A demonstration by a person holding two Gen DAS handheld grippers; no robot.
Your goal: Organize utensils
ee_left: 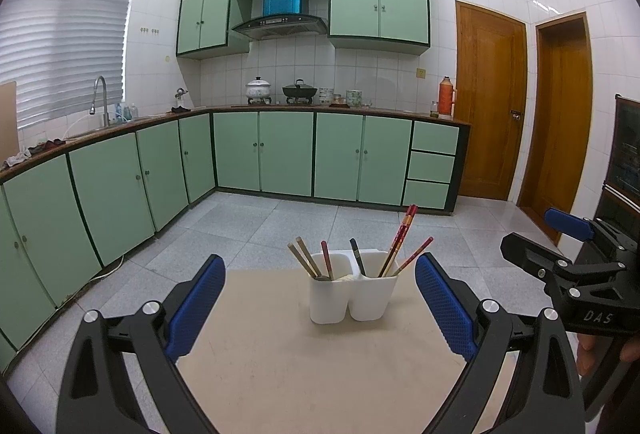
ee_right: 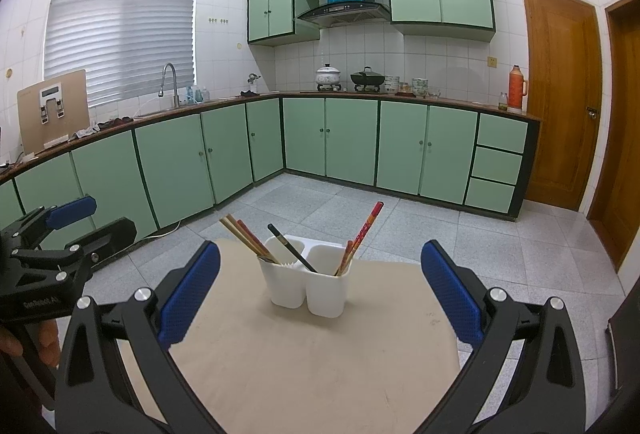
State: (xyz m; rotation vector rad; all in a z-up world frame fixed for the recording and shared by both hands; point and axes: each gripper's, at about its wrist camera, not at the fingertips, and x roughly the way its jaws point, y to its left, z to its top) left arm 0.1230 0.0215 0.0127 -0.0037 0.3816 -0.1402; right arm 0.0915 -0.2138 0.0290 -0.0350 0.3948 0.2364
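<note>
A white two-compartment utensil holder [ee_left: 352,298] [ee_right: 308,288] stands near the far edge of a beige table [ee_left: 304,366] [ee_right: 320,354]. Its left cup holds tan wooden chopsticks [ee_left: 303,257] [ee_right: 244,237] and a red one [ee_left: 327,258]. Its right cup holds red patterned chopsticks [ee_left: 402,238] [ee_right: 362,236]. A dark chopstick [ee_left: 357,258] [ee_right: 290,248] leans between them. My left gripper [ee_left: 320,306] is open and empty, short of the holder. My right gripper [ee_right: 320,294] is open and empty too, short of the holder.
The right gripper's body [ee_left: 576,266] shows at the right of the left wrist view; the left gripper's body [ee_right: 52,254] shows at the left of the right wrist view. Green cabinets [ee_left: 280,153], a sink counter and wooden doors [ee_left: 488,101] surround a tiled floor [ee_left: 248,230].
</note>
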